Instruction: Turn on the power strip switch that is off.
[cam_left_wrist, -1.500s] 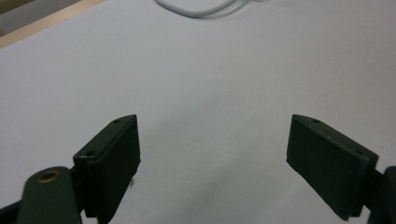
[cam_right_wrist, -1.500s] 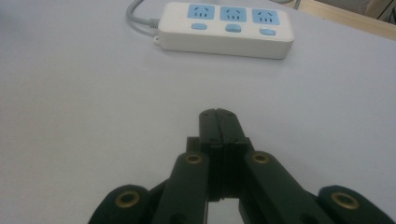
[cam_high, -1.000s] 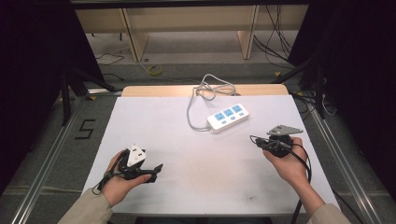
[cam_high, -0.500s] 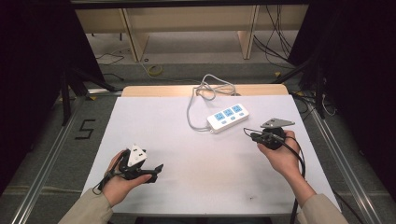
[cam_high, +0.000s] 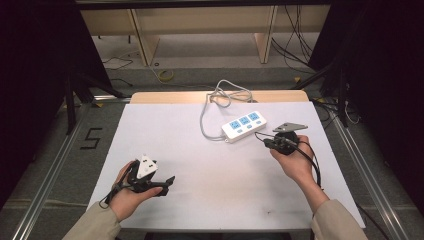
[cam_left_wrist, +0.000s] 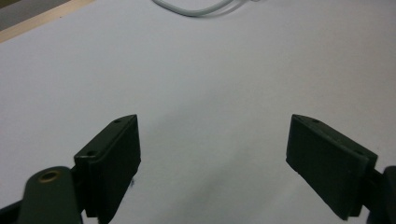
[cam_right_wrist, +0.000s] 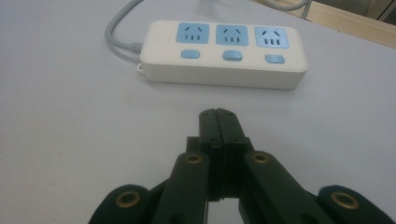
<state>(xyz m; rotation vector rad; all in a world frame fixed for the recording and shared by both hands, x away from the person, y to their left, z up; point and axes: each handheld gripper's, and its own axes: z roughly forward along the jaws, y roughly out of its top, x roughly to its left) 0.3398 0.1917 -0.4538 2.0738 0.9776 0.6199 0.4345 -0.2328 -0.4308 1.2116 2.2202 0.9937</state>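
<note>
In the high view we see a white table (cam_high: 215, 200) with a white power strip (cam_high: 244, 126) lying just right of centre in the upper half of the frame, its three blue sockets facing up and its grey cable (cam_high: 212, 107) looping back toward the table's far edge. Our right gripper (cam_high: 267, 142) sits at the right of the frame, just below and beside the strip's near end but not touching it; in the right gripper view its jaws are pressed together with nothing between them, pointing at the power strip (cam_right_wrist: 224, 53) in the upper part of that frame. Our left gripper (cam_high: 167, 182) rests at the lower left, well apart from the strip, and the left gripper (cam_left_wrist: 212, 154) has its jaws spread wide over bare tabletop.
</note>
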